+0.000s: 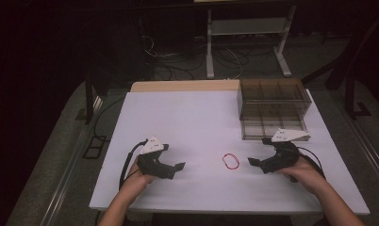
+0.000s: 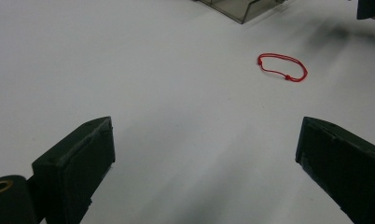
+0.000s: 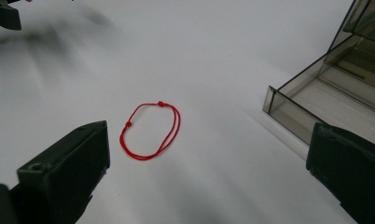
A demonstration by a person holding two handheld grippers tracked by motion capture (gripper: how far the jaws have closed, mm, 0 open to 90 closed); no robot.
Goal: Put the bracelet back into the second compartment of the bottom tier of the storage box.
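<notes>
On the white table (image 1: 187, 117), a smoky clear box (image 1: 272, 106) stands at the far right corner. Both forearms enter over the near edge. The left gripper (image 1: 178, 168) and right gripper (image 1: 253, 162) have their jaws spread wide and point inward. The red string loop (image 1: 231, 161) lies flat between them, nearer the right gripper and touching neither.

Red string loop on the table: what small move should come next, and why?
Probably ease the right gripper forward and down over the red string loop. Its jaws stand wide open, the loop lies flat and untouched on the white table just ahead of them, and the left gripper sits farther off.
</notes>
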